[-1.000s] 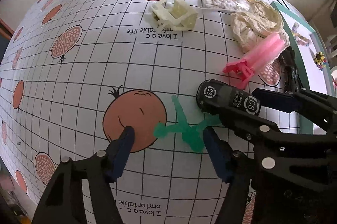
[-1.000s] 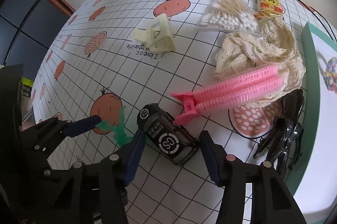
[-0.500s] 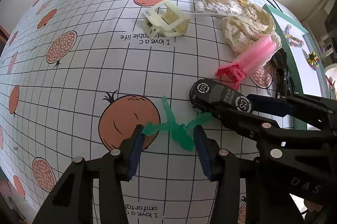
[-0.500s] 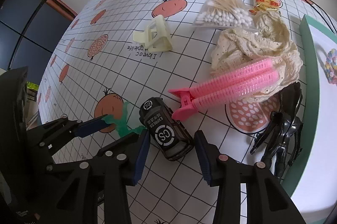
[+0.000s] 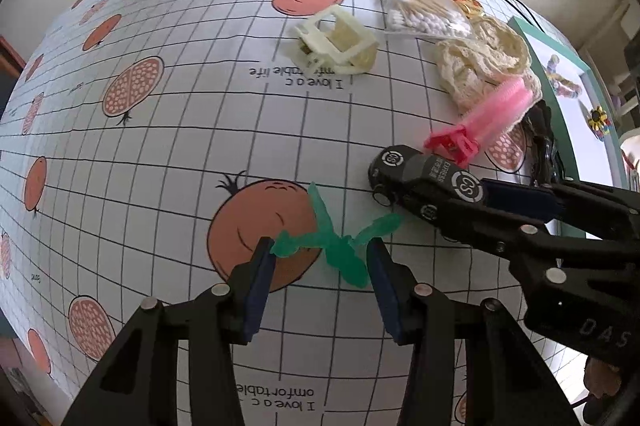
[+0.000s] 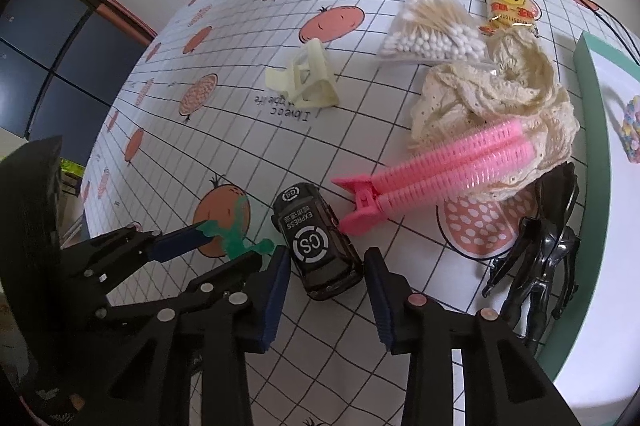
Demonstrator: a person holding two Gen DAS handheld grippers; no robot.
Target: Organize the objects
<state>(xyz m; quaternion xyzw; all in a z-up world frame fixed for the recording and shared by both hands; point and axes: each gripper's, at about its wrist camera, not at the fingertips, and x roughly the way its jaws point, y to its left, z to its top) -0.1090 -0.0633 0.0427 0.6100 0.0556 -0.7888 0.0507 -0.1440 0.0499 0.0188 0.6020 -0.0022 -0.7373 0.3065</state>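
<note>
Left gripper point(image 5: 320, 258) low over the table point(image 5: 160, 154), jaws apart, bracketing the green toy point(image 5: 334, 246); left pad touches or nearly touches the toy's left tip, right pad sits just beside its right wing, nothing clamped. The toy lies flat on the cloth, partly over a printed orange.

Right gripper point(image 6: 324, 272) also spread, fingers either side of the black car point(image 6: 316, 240), small gaps on both sides, car resting on the table. Car roof reads "CS EXPRESS". In the left view the right gripper's finger lies along the car's far side.

The two grippers sit just beside each other; green toy just left of the car.

Pink clip point(image 6: 432, 174) near the car's front, its far end resting on the cream lace point(image 6: 496, 94). Black claw clip point(image 6: 536, 246) to the right, against the teal tray point(image 6: 592, 162) edge. Cream claw clip point(image 6: 306, 78) farther back, well apart from the car. Swab bag point(image 6: 432, 30) and yellow packet point(image 6: 510, 6) at the far side, next to the lace. A beaded item lies in the tray, too cropped to identify.
</note>
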